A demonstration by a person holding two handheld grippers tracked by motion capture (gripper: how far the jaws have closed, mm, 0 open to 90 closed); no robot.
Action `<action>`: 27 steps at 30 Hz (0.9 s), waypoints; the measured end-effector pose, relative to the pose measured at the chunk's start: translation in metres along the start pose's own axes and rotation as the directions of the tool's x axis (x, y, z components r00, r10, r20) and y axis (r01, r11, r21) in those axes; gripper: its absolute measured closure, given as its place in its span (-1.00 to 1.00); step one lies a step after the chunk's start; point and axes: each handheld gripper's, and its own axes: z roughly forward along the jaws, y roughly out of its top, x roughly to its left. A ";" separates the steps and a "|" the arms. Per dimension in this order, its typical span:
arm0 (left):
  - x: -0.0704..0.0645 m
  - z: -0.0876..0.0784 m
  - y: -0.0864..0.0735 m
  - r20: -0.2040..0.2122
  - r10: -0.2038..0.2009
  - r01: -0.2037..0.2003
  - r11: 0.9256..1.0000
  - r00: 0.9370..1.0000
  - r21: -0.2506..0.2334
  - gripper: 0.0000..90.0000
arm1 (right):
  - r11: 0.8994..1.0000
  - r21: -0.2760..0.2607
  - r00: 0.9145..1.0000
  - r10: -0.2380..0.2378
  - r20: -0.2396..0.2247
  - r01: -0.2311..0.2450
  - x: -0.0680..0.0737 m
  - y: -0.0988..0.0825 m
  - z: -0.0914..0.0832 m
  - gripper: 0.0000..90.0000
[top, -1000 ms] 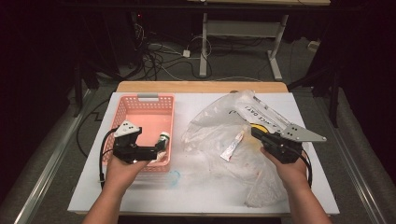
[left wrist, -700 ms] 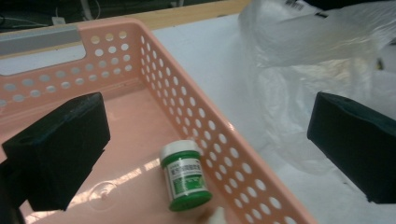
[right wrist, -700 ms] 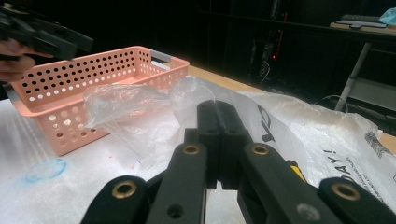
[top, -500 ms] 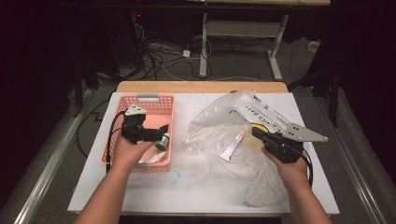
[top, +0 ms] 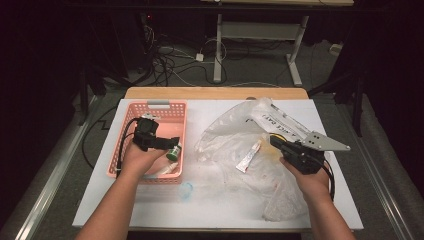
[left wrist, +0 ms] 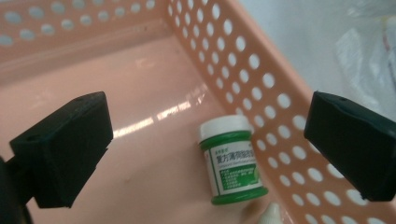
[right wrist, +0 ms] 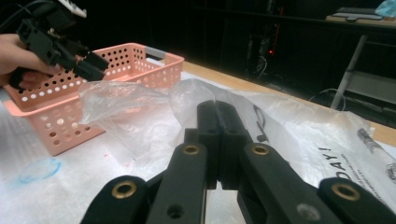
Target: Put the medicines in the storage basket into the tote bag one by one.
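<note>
A small green jar [left wrist: 233,163] with a white cap lies on the floor of the pink perforated basket [left wrist: 261,79], close to its right wall. My left gripper [left wrist: 208,116] hangs over it, open wide, and neither pad touches the jar. In the high view the left gripper [top: 172,145] reaches into the basket [top: 177,103] just above the jar [top: 173,153]. My right gripper [top: 275,140] rests on the clear plastic bag [top: 235,135]. Its jaws [right wrist: 219,109] are shut tight together. Whether bag film is pinched between them I cannot tell.
The crumpled bag [right wrist: 303,135] with black print spreads over the right half of the white table [top: 125,210]. A thin sachet [top: 248,156] lies inside it. A blue ring [top: 186,190] sits in front of the basket. Cables and desk legs lie beyond the far edge.
My left hand has moved from the basket's near edge farther in and lower, and the jaws now straddle the jar on the floor. The right hand has stayed put.
</note>
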 end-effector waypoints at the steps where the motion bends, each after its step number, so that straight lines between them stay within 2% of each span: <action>1: 0.001 0.002 0.000 -0.001 -0.001 0.001 1.000 1.000 0.018 -0.98 | 1.000 -0.005 1.000 -0.001 0.004 0.001 0.000 0.000 0.000 1.00; 6: 0.002 0.012 0.000 0.000 -0.003 0.003 0.996 1.000 0.095 -0.90 | 1.000 -0.004 1.000 -0.024 0.012 0.024 0.001 -0.001 -0.001 1.00; 9: 0.000 0.018 -0.001 0.008 0.012 -0.013 0.989 1.000 0.147 -0.85 | 1.000 -0.009 1.000 -0.028 0.012 0.028 0.001 -0.001 0.000 1.00; 11: -0.001 0.021 -0.001 0.007 0.018 -0.019 0.987 1.000 0.162 -0.74 | 0.999 -0.008 0.999 -0.034 0.013 0.034 0.000 -0.002 0.000 1.00; 13: -0.001 0.024 -0.001 -0.005 0.030 -0.028 0.981 1.000 0.193 -0.70 | 0.999 -0.008 0.999 -0.034 0.014 0.035 0.000 -0.002 0.000 1.00; 15: -0.001 0.028 -0.001 0.001 0.027 -0.027 0.975 1.000 0.219 -0.67 | 0.999 -0.013 0.999 -0.034 0.018 0.034 0.000 -0.002 -0.001 1.00; 18: -0.002 0.031 -0.001 0.011 0.034 -0.035 0.971 0.999 0.236 -0.60 | 0.999 -0.013 0.999 -0.029 0.022 0.029 0.000 -0.002 -0.001 1.00; 23: -0.003 0.035 -0.002 0.025 0.044 -0.050 0.963 0.999 0.265 -0.35 | 1.000 -0.011 1.000 -0.013 0.025 0.013 0.000 -0.002 0.000 1.00; 26: -0.003 0.039 -0.002 0.019 0.054 -0.057 0.954 0.998 0.293 -0.26 | 1.000 -0.006 1.000 -0.007 0.019 0.007 0.001 -0.003 0.001 1.00; 27: -0.004 0.041 -0.002 0.012 0.061 -0.061 0.948 0.998 0.312 -0.24 | 1.000 -0.007 1.000 -0.009 0.016 0.009 0.001 -0.003 0.001 1.00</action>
